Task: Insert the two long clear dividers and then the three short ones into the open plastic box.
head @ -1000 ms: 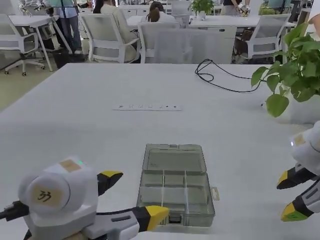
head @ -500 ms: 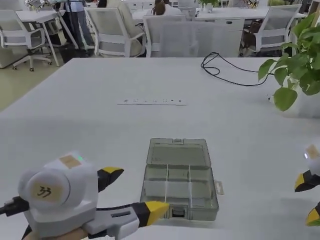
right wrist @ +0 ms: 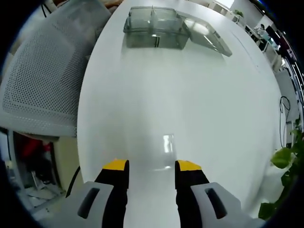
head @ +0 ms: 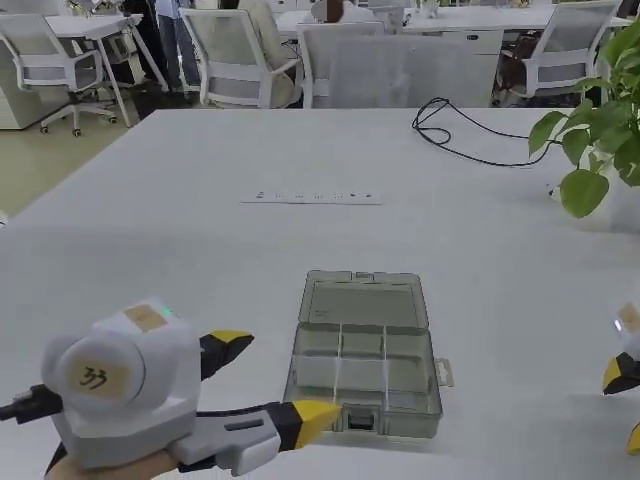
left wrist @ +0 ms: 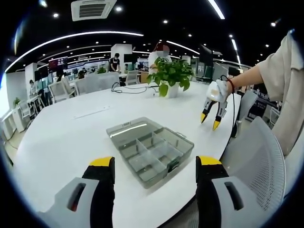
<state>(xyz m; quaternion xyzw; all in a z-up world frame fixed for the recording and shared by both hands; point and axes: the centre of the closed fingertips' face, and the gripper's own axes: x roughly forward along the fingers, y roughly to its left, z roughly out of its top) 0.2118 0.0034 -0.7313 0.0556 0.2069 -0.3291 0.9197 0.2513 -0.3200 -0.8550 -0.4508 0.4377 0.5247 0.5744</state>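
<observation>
The clear plastic box (head: 365,370) lies on the white table with its lid (head: 364,303) folded open away from me. Clear dividers stand inside it and split it into several compartments. My left gripper (head: 272,382) is open just left of the box's near corner, nothing between its yellow-tipped fingers. In the left gripper view the box (left wrist: 151,149) lies straight ahead of the open left gripper (left wrist: 156,164). My right gripper (head: 625,400) sits at the right edge, well away from the box. Its own view has the right gripper (right wrist: 152,166) open above bare table, the box (right wrist: 156,28) far ahead.
A white power strip (head: 318,197) lies beyond the box, and a black cable (head: 470,140) coils at the far right. A potted plant (head: 600,130) stands at the right. A mesh chair (right wrist: 42,71) sits beside the near table edge. Office chairs line the far side.
The head camera has shifted a little. My right gripper has drawn off to the right, away from the box. The left gripper and the box have stayed put.
</observation>
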